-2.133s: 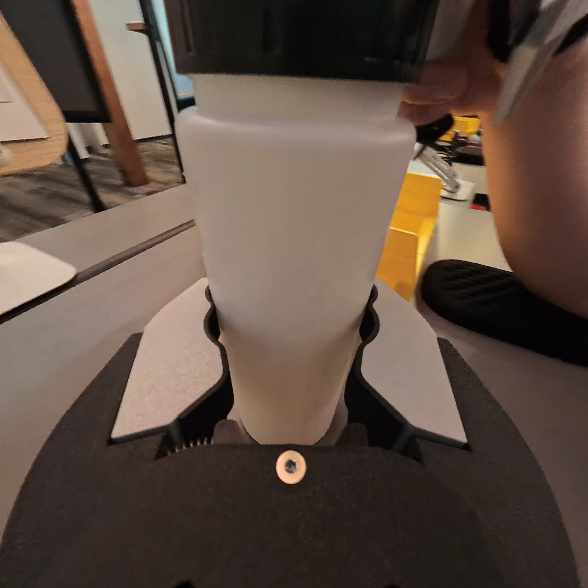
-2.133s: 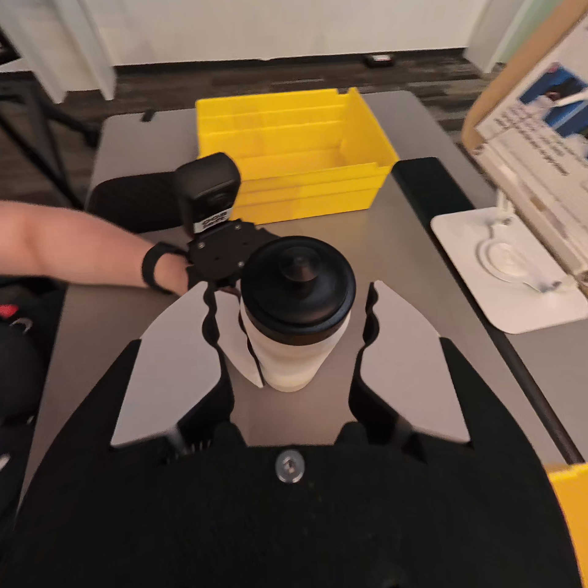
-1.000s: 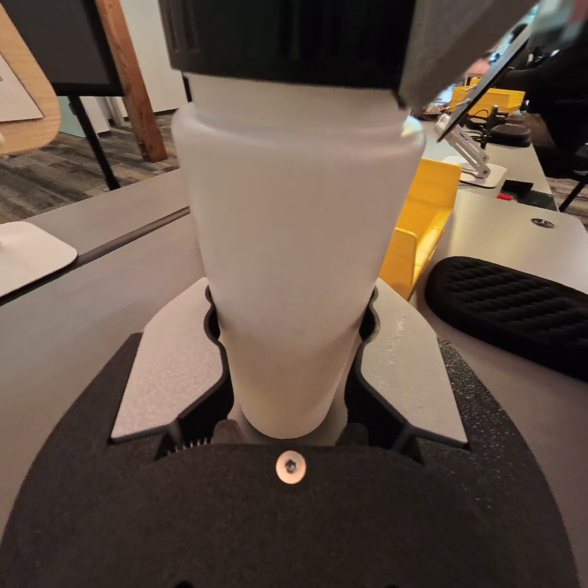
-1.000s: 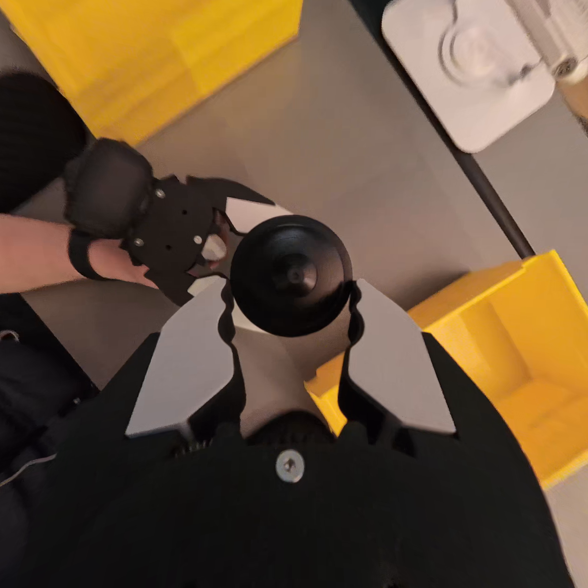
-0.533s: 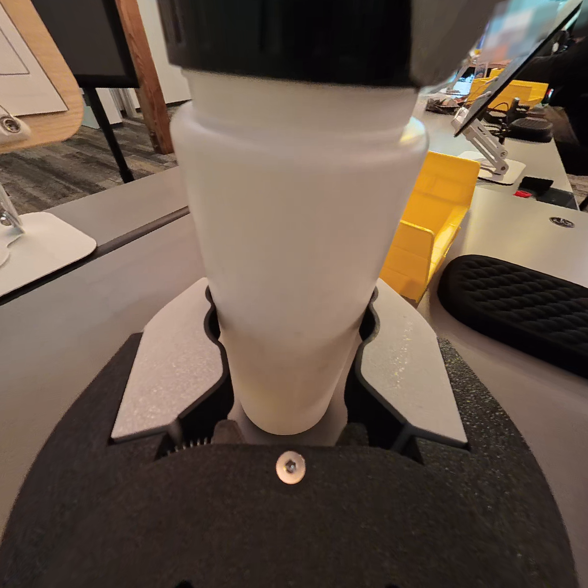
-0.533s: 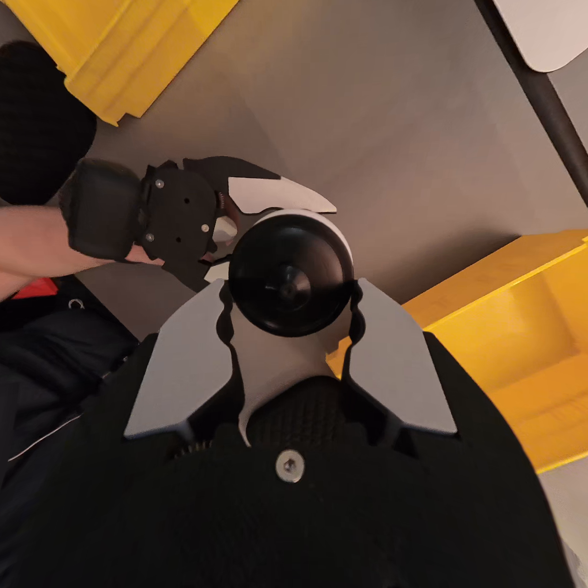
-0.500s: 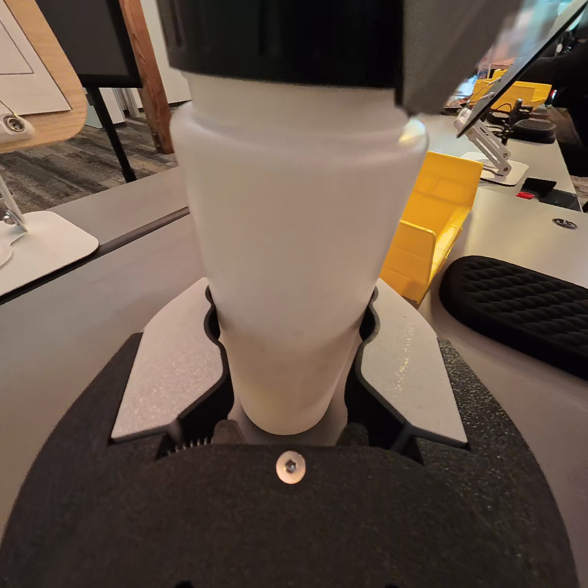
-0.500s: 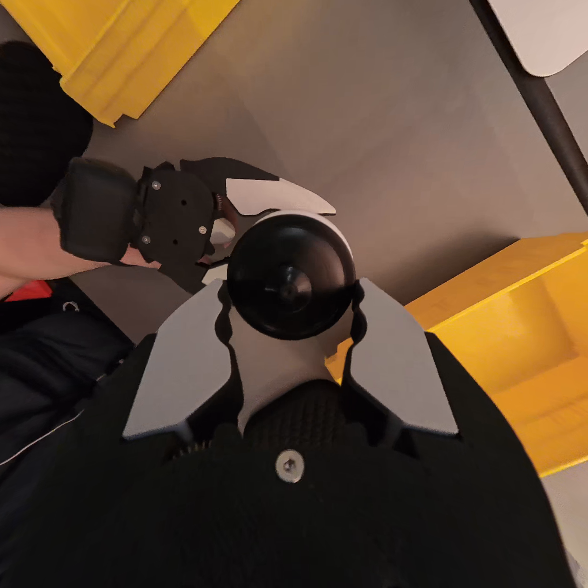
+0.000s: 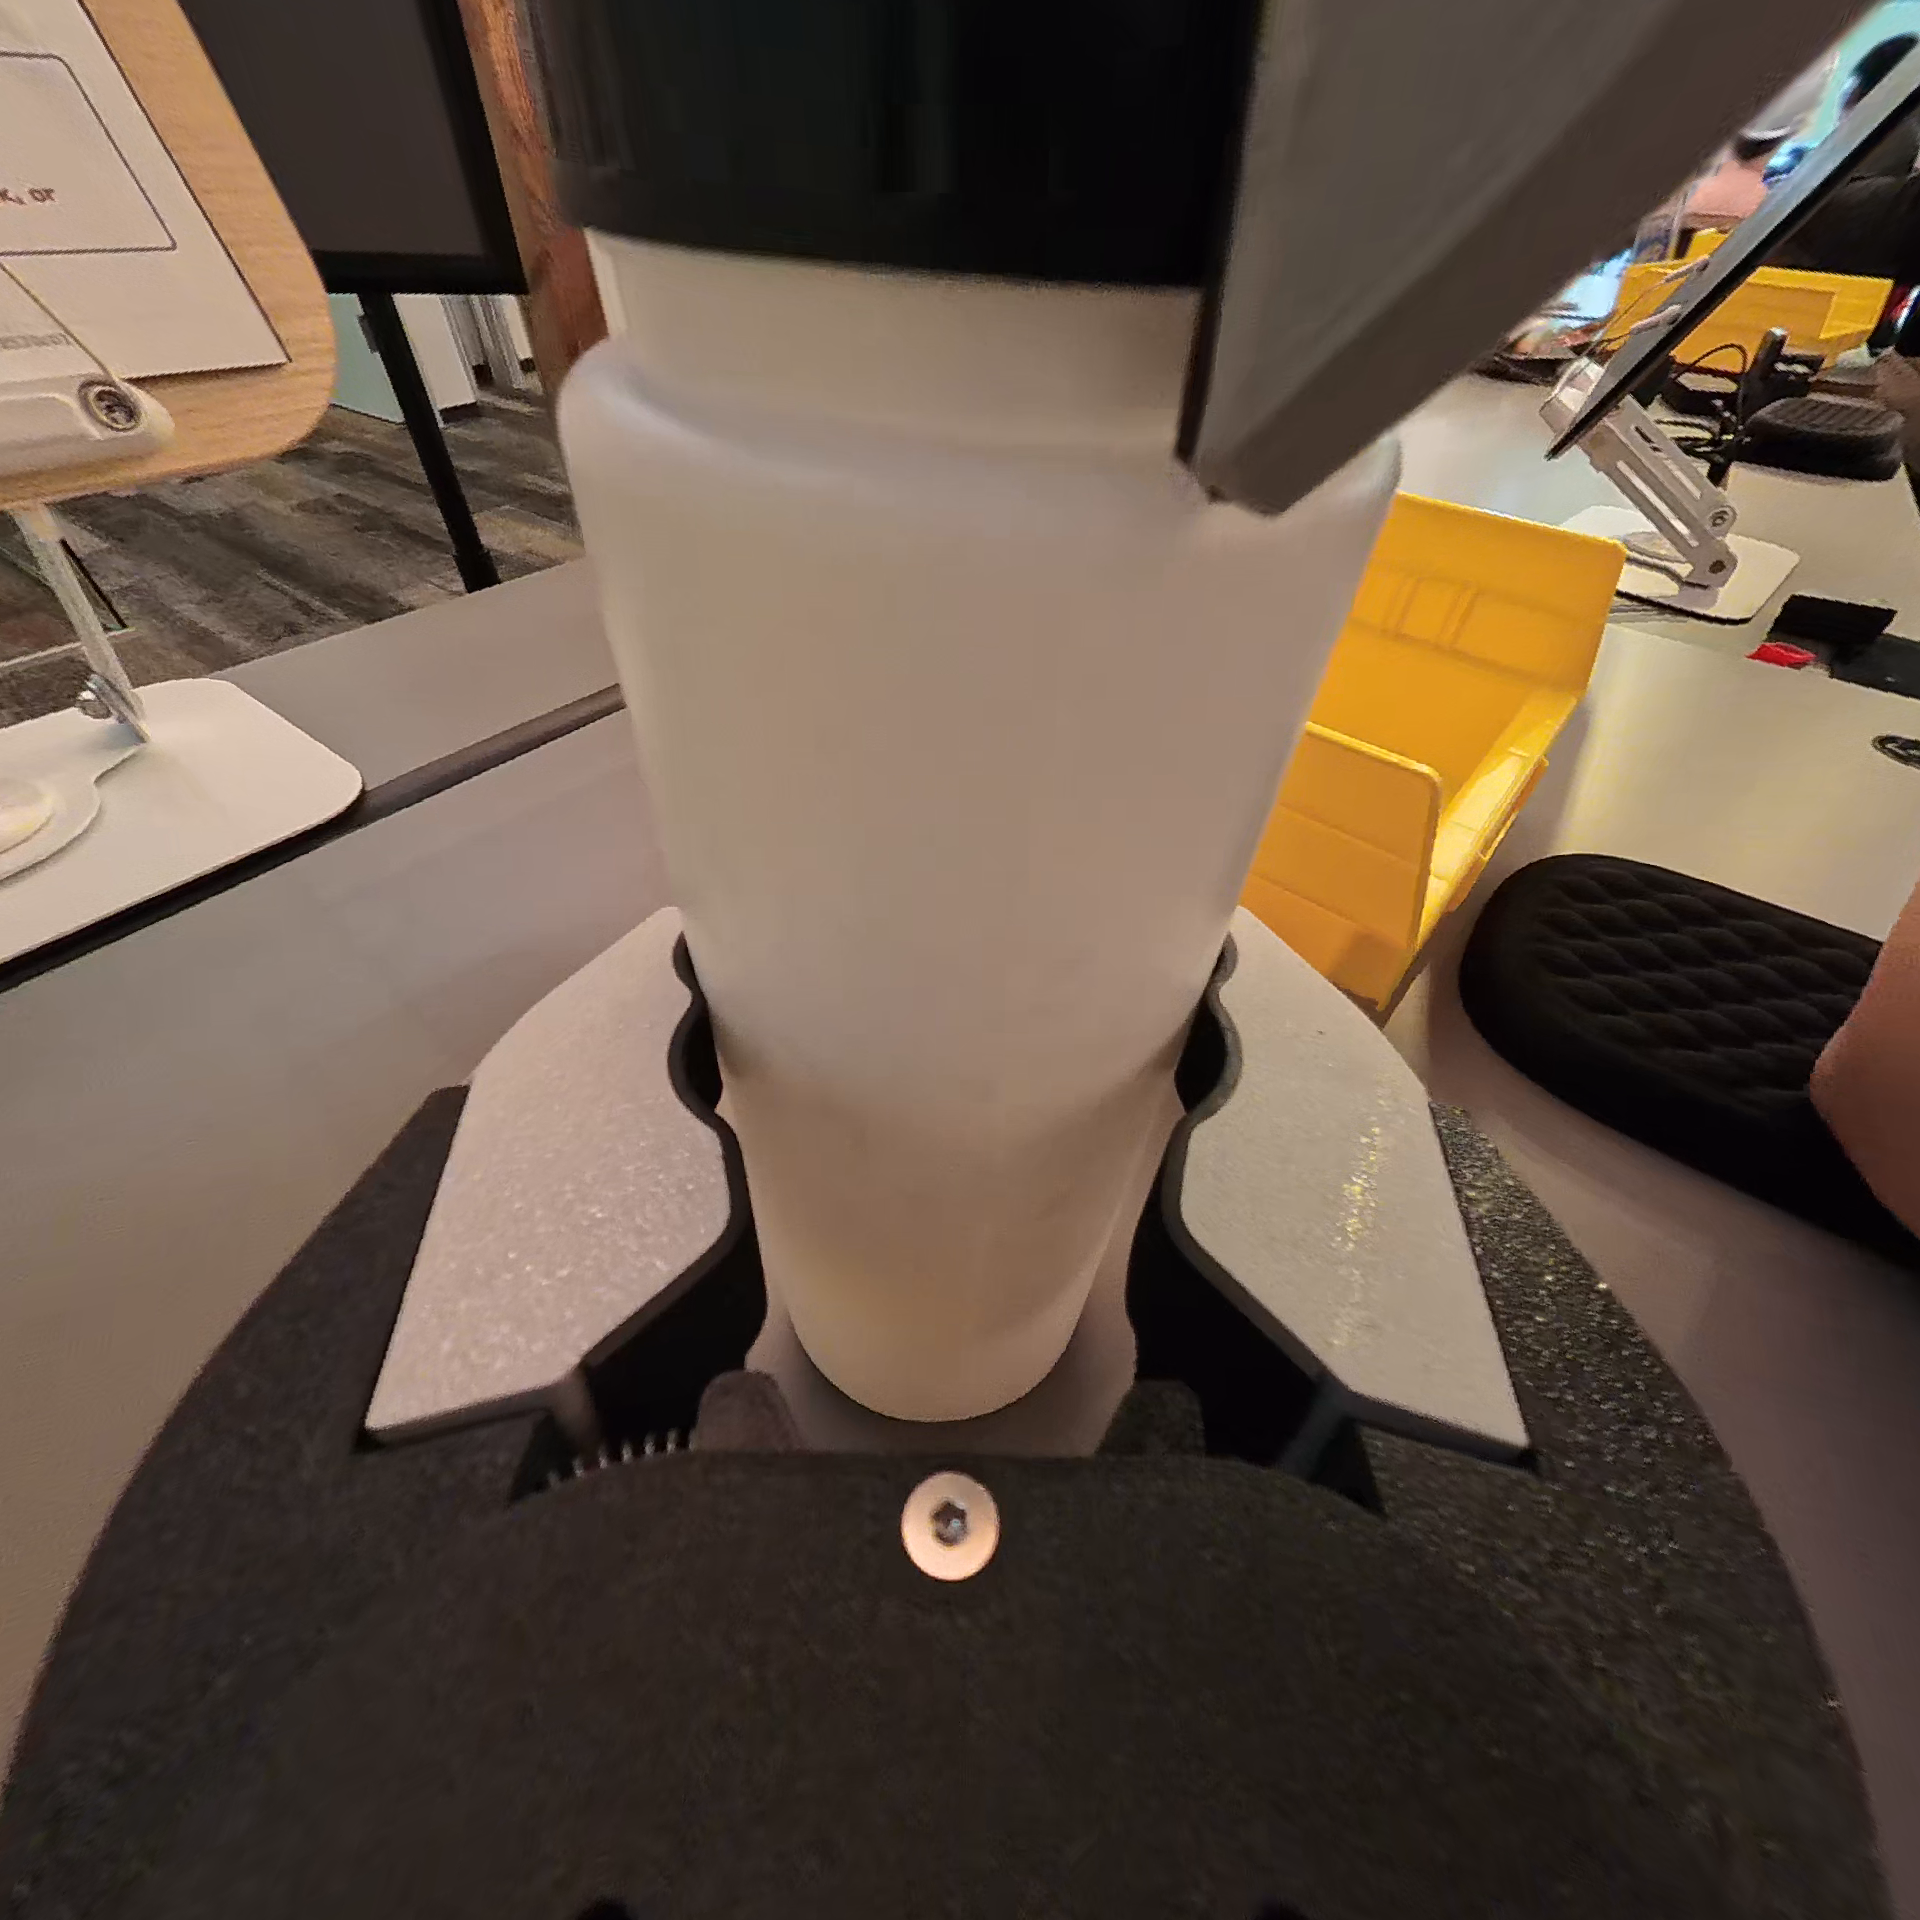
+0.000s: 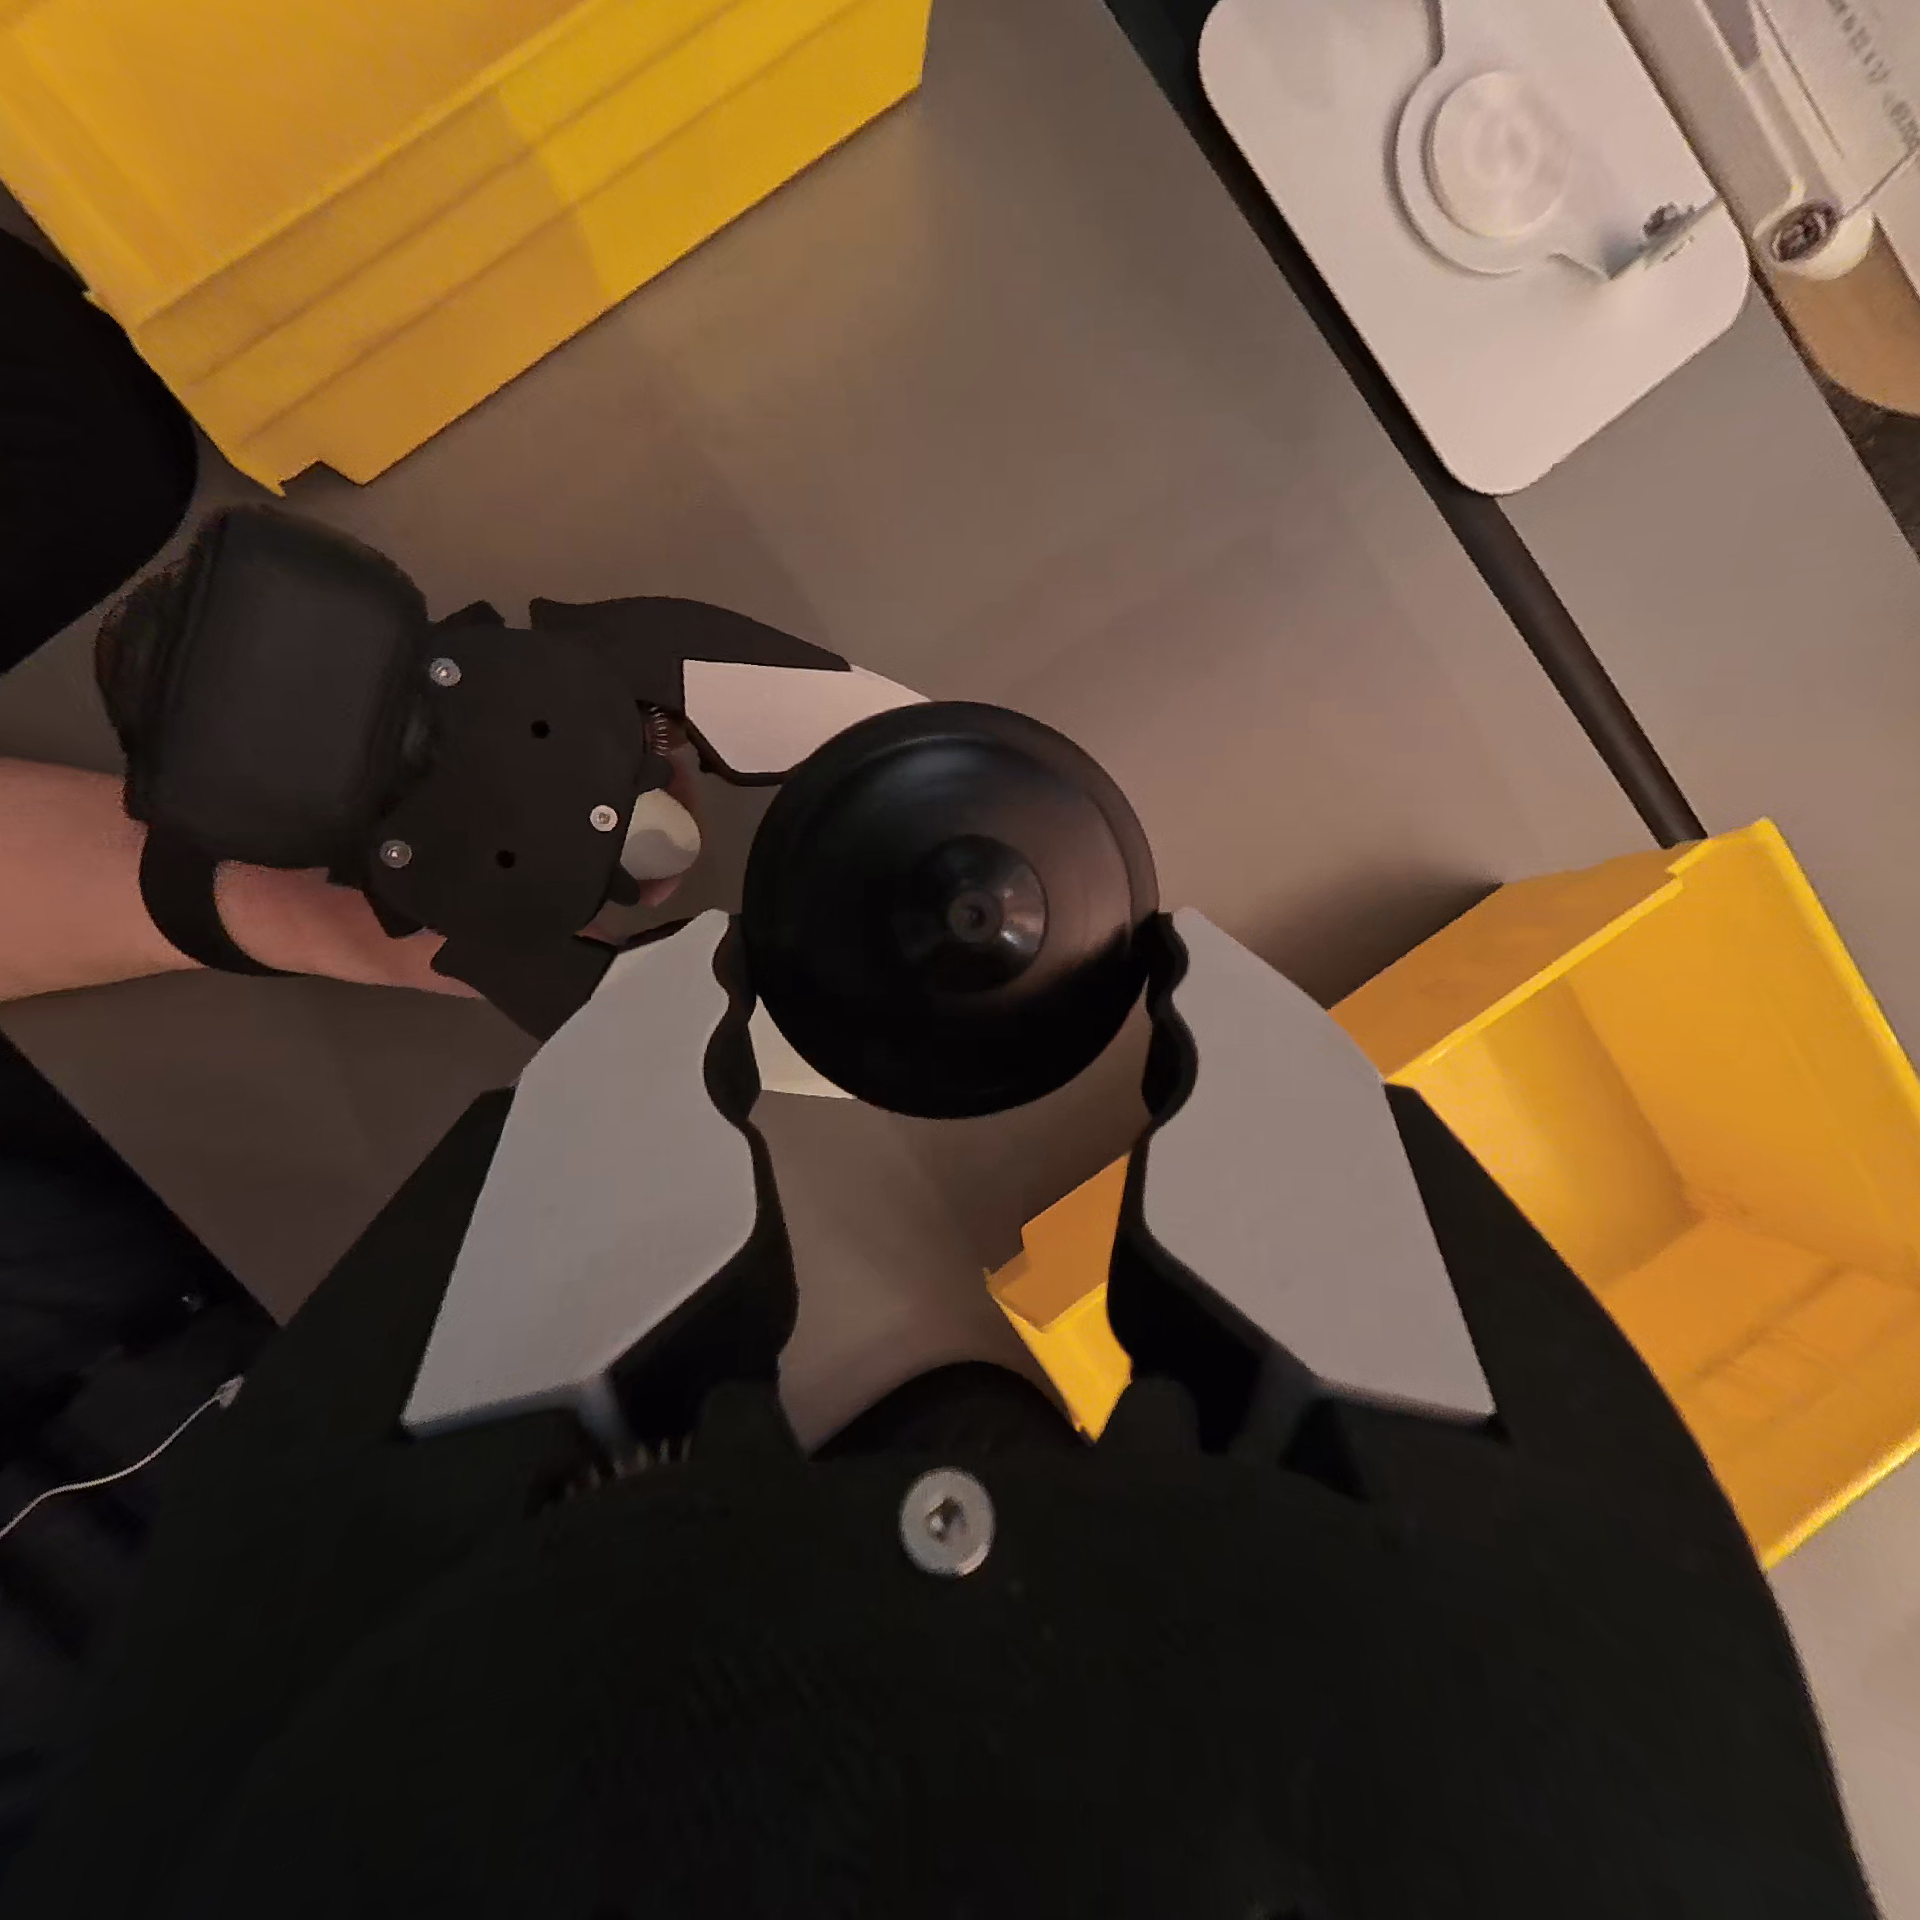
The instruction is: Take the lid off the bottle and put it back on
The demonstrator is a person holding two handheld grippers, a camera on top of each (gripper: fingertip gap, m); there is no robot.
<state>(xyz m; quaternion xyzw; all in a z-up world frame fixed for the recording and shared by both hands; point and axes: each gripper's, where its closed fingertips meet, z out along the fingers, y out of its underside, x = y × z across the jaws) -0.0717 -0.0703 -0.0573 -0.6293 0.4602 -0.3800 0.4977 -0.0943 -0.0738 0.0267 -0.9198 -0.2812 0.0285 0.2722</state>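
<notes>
In the left wrist view, the left gripper [image 9: 951,1049] is clamped on the lower body of the white, translucent plastic bottle [image 9: 966,748], which stands upright on the grey tabletop [image 9: 260,1039], its long axis running straight up toward twelve o'clock. The black ribbed screw lid [image 9: 894,114] sits on its neck at the top edge, and one grey finger of the right gripper [image 9: 1455,208] presses against the lid's side at one o'clock. A yellow plastic bin [image 9: 1444,748] lies at three o'clock behind the bottle, with a black padded rest [image 9: 1662,1018] beyond it. In the right wrist view, the camera looks straight down the bottle's axis: the round black lid [image 10: 951,909] lies dead centre, at twelve o'clock from the right gripper [image 10: 951,935], whose fingers close on opposite sides of its rim. The left gripper [image 10: 520,790] reaches in from nine o'clock, below the lid. The lid looks seated, so the coming twist turns about that vertical axis, with the right gripper nearer the lid.
</notes>
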